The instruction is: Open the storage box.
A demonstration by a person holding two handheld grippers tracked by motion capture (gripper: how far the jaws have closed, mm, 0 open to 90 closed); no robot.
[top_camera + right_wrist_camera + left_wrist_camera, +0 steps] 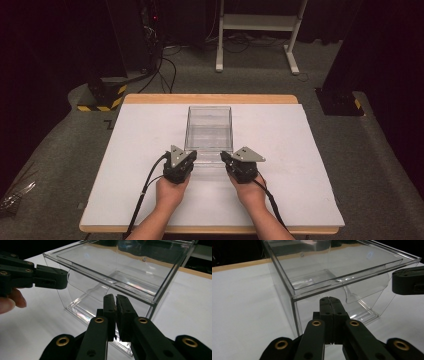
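You hold a hand-held gripper in each hand at a white worktop [300, 150]. A clear plastic box [209, 131] sits near the worktop's centre, w/ its near wall facing you.

Your left hand-held gripper [186, 159] is closed: in the left gripper view its jaws are pressed together, nothing between them, tips just in front of the box's near-left corner [293, 299]. Can't tell if they touch the plastic.

Your right hand-held gripper [226, 159] is also closed w/ only a thin slit between the pads [110, 305], holding nothing. It points at the box's near wall, by the near-right corner.

Both grippers flank the box's front edge, approx. level w/ each other, cables trailing back toward you.
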